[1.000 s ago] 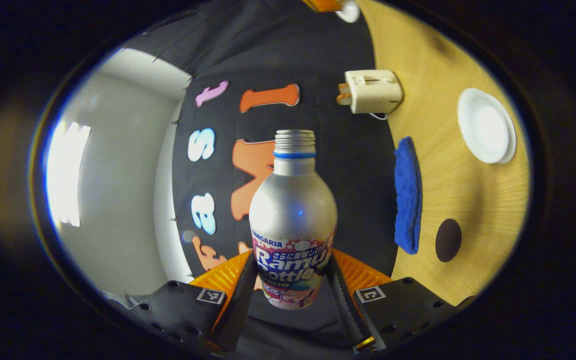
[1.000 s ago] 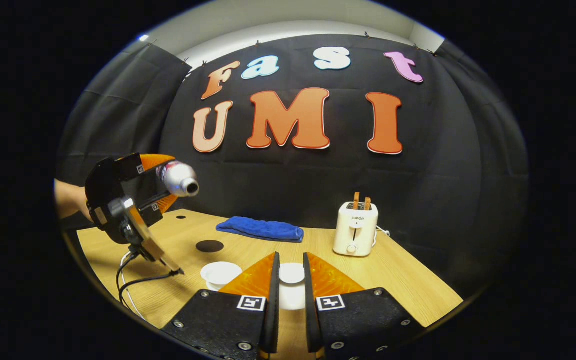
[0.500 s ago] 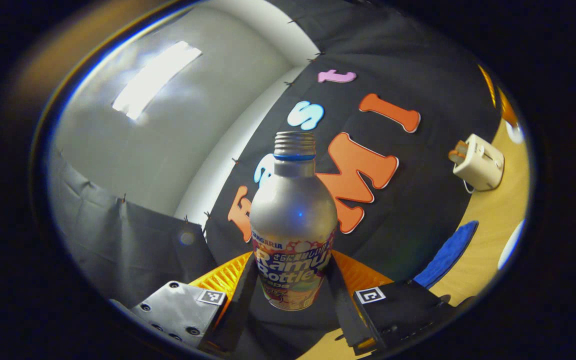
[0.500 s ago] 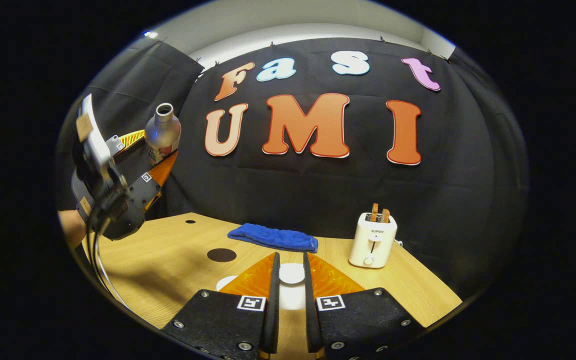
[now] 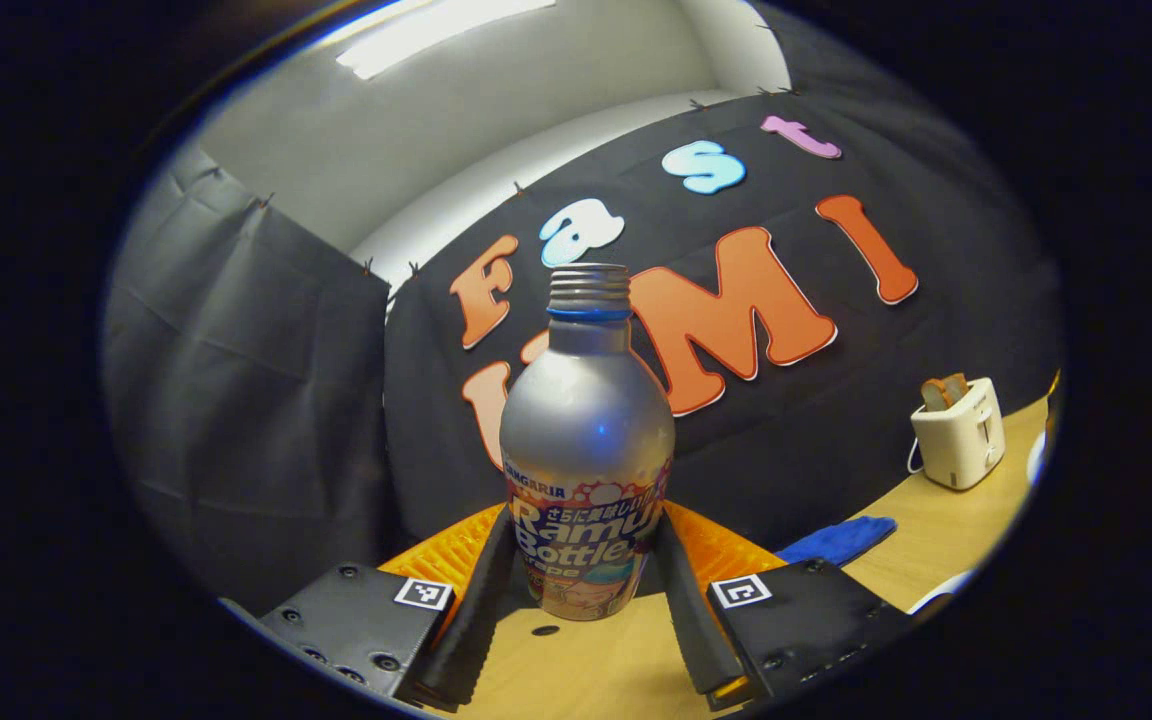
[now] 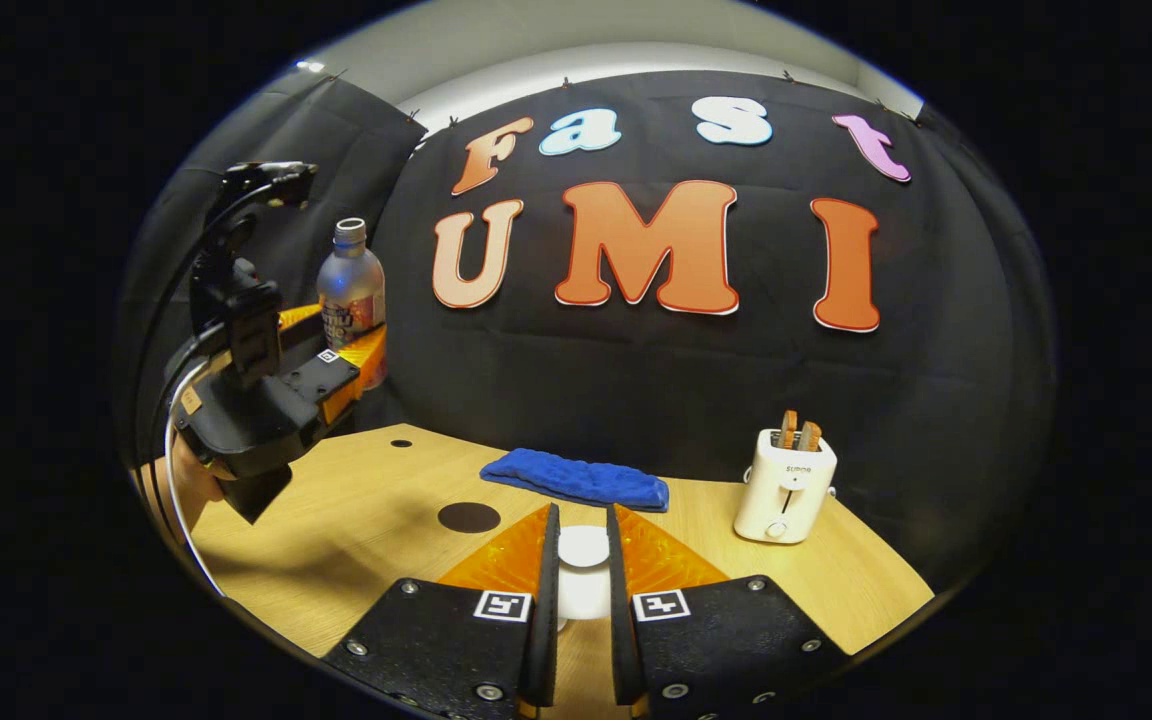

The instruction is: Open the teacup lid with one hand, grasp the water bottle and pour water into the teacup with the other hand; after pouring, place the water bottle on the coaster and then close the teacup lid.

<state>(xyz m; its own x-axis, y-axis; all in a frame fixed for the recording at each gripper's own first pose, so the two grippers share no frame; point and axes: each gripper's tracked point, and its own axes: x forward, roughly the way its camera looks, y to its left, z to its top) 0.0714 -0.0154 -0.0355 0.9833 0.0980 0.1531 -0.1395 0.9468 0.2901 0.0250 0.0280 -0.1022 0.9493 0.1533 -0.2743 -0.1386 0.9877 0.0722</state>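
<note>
Bottle (image 5: 587,455), upright above the bench's (image 6: 336,560) left edge, sits clamped at its label in my left gripper (image 5: 581,585); smooth metal, likely slippery. Right gripper (image 6: 581,580) grasps the white lid (image 6: 584,547).

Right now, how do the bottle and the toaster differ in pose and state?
The bottle is held in the air between the left gripper's fingers, clear of the table; the toaster stands on the table. The bottle is silver with its cap off; the toaster is white with toast sticking out. Both are upright.
</note>
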